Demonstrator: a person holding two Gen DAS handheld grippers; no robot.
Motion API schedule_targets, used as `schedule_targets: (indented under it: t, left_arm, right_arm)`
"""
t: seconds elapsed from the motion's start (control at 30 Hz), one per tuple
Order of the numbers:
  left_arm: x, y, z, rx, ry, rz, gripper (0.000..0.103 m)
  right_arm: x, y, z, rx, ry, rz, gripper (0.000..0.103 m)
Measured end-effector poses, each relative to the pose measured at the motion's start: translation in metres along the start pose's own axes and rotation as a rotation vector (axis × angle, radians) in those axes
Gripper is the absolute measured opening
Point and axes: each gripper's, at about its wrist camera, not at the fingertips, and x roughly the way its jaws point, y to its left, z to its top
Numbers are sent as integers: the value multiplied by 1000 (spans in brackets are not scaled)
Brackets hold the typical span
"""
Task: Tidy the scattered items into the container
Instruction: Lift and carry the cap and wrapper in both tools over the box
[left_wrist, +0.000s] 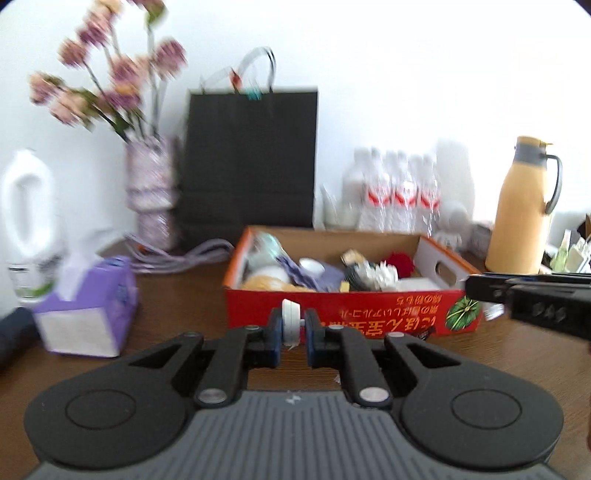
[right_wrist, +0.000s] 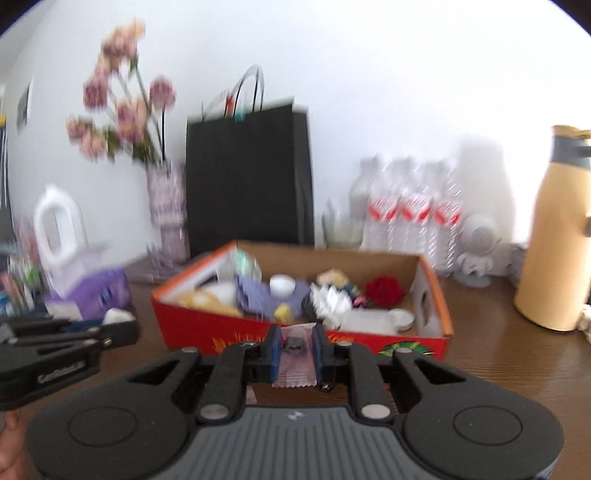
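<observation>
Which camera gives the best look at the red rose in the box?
The right wrist view. There the red rose sits clear in the right end of the cardboard box, seen from higher up. In the left wrist view the same rose shows only as a small red patch behind other items.

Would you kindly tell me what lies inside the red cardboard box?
Inside the red cardboard box: a red flower, white cap, purple packet and white paper. Anything beneath them is covered.

box on table, bag behind, jug right
</observation>
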Motion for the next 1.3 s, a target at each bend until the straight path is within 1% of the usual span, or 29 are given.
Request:
schedule_targets:
  t: [0.07,0.1,0.17,0.2,0.27,0.37,0.43,0.57,0.67,0.73,0.8,0.9,0.97,1.07,1.17,1.23,1.3]
  left_arm:
    - [-27,4,-10,-12,-23,3,12]
    - [-40,3,-18,-16,-29,11,12]
    - [-61,2,-31,-25,-39,22,12]
    - [-70,2,-37,-34,-42,29,12]
    - [-91,1,-46,-41,-61,30,12]
    - [-124,-2,-60,-10,-120,44,12]
    - [-144,-3,-67,11,-157,64,12]
    - [-175,-2,-74,1,-265,108,13]
    - [-189,-6,-74,17,-322,131,12]
    - [-191,-7,-75,10,-319,116,12]
    - [-187,-7,-75,13,-298,111,13]
    - [-179,-3,-75,-9,-286,102,13]
    - [-170,0,-72,-9,-269,112,13]
    - [-156,7,-63,-28,-269,128,13]
    - [-129,16,-38,-63,-228,94,13]
    - [-105,24,-10,-67,-205,39,13]
    - [-80,34,20,-92,-208,22,13]
  right_arm:
    - [-23,-1,-2,39,-31,-4,16]
    - [-37,2,-5,35,-53,-1,16]
    - [-62,14,-15,-27,-99,-15,16]
    - [-71,20,-18,-44,-101,-21,16]
    - [-89,31,-30,-58,-91,3,16]
    - [-114,48,-48,-78,-81,16,16]
    - [-131,55,-60,-67,-87,32,16]
    - [-167,65,-82,-72,-146,47,16]
    - [-175,66,-86,-73,-154,38,16]
    - [-178,66,-84,-67,-176,33,16]
    - [-179,66,-82,-65,-197,22,16]
    - [-173,64,-80,-57,-202,9,16]
    - [-166,60,-78,-42,-198,3,16]
    - [-151,52,-71,-32,-200,-19,16]
    - [-129,37,-53,1,-193,-13,16]
    - [-113,22,-33,52,-202,24,16]
    - [-94,7,-6,105,-208,66,16]
